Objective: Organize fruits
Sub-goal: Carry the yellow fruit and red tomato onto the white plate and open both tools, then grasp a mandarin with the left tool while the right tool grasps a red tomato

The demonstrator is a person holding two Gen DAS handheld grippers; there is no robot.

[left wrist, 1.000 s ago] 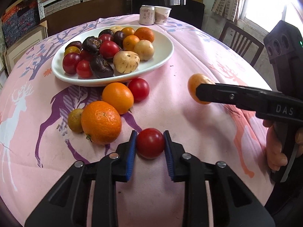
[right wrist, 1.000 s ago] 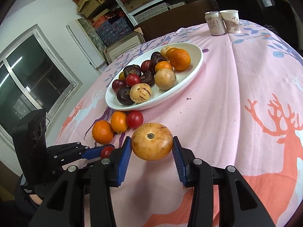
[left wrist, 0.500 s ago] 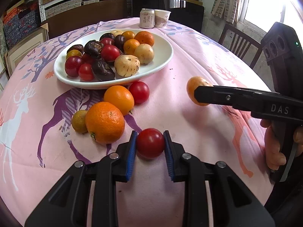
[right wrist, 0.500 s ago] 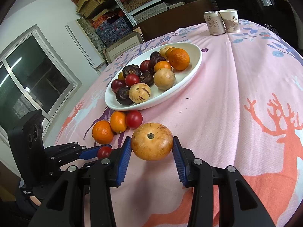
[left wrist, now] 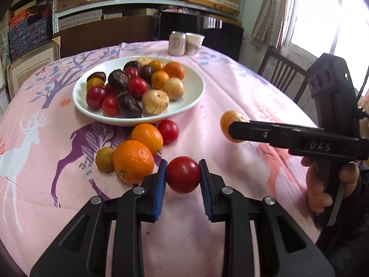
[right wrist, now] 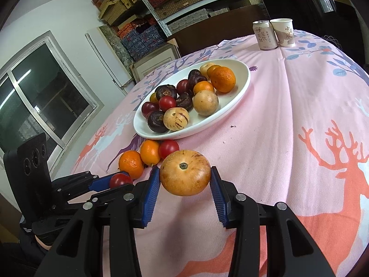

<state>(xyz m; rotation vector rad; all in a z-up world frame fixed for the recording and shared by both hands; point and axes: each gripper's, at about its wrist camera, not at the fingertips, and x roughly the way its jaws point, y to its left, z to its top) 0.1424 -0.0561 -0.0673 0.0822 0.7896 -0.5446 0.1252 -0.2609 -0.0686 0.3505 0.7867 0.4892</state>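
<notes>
Right now both grippers carry fruit above a round table covered by a pink cloth with printed deer (left wrist: pixel 230 87). The left gripper (left wrist: pixel 183 177) is clamped on a small, glossy red tomato (left wrist: pixel 183 175), its blue ribbed pads pressing the tomato from either side. The right gripper (right wrist: pixel 184 180) is closed around a round, tan-orange fruit with a dark stem scar (right wrist: pixel 185 172), gripped between its own blue pads; a hand (left wrist: pixel 322 184) holds that tool's black handle at the right edge of the left wrist view.

Beyond both grippers sits a wide, shallow white ceramic plate (left wrist: pixel 196 92) heaped with red tomatoes, dark purple-brown fruits, oranges and pale speckled fruits. On the cloth just in front of the plate lie a large orange (left wrist: pixel 133 161), a smaller orange (left wrist: pixel 147 137), a second red tomato (left wrist: pixel 168 131) and a small yellowish-green citrus (left wrist: pixel 105 158), clustered close together. At the table's far edge a pale drink can (right wrist: pixel 264 35) and a paper cup (right wrist: pixel 284 32) stand side by side.
</notes>
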